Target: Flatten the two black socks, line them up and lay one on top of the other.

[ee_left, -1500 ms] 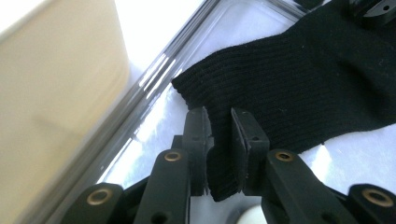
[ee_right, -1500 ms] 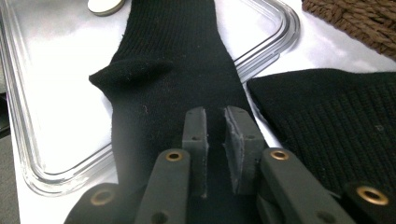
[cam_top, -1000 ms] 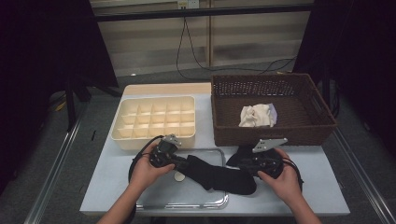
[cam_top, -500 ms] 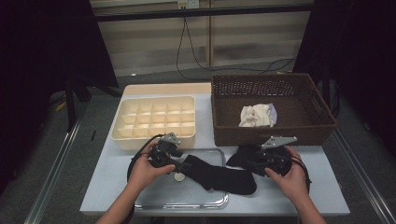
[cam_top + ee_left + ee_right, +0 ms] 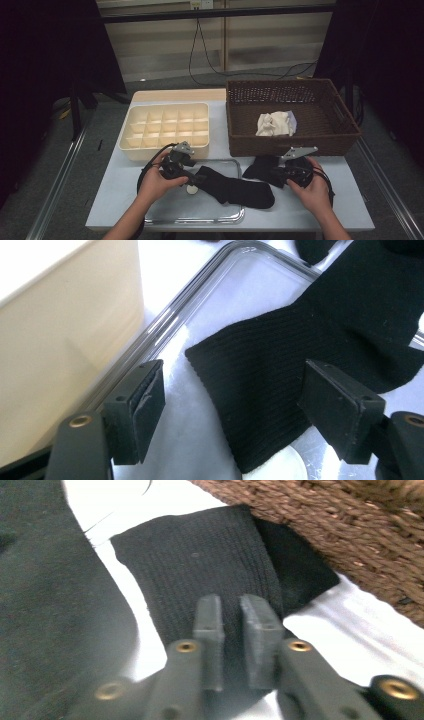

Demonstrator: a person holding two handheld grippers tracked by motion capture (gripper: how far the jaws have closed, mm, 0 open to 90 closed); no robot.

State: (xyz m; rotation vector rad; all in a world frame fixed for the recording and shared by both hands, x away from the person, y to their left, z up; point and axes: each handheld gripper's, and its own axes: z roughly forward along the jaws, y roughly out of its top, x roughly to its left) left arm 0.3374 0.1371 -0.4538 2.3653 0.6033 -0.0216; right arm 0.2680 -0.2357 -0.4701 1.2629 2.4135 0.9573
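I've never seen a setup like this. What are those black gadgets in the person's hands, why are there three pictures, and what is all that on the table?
A person holds a two-jaw gripper in each hand. The high view looks down on the table; each of the other two comes from a camera riding on one gripper. On the table are a cream divided box, a brown wicker basket with a white cloth inside, a clear tray, and black socks. The left gripper has just been opening and stands open around a black sock on the tray. The right gripper has just closed, pinching another black sock beside the basket.
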